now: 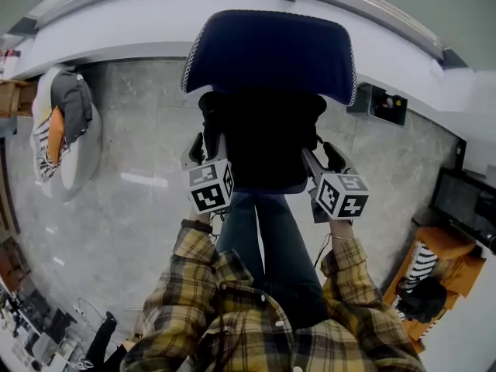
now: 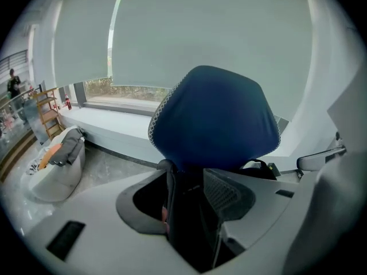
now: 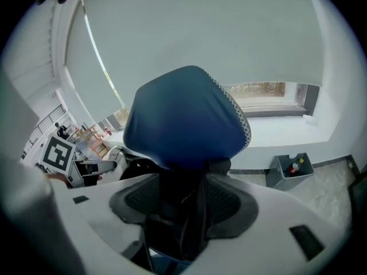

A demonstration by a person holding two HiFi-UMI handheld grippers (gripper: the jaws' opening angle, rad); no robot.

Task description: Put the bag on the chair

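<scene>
Hovering just in front of the chair [image 1: 232,45], left claw [image 1: 208,149] and right claw [image 1: 324,160] both hang released, jaws spread wide, gripping nothing. Between them and a touch lower, the black bag [image 1: 263,138] sits on the chair's seat, up against its navy backrest [image 1: 294,56], standing roughly upright. Both claws flank it evenly, neither nearer, so I'd call the placing done; backing clear looks next.

1. An open office-style hall: polished grey stone floor [image 1: 139,231], and a long white window ledge [image 2: 114,128] on the far side under a wide roller blind [image 2: 206,39].
2. Furnishings: a blue-backed office chair [image 1: 271,53], a white beanbag [image 1: 81,169] at left, and a grey bin [image 3: 284,179] at far right.
</scene>
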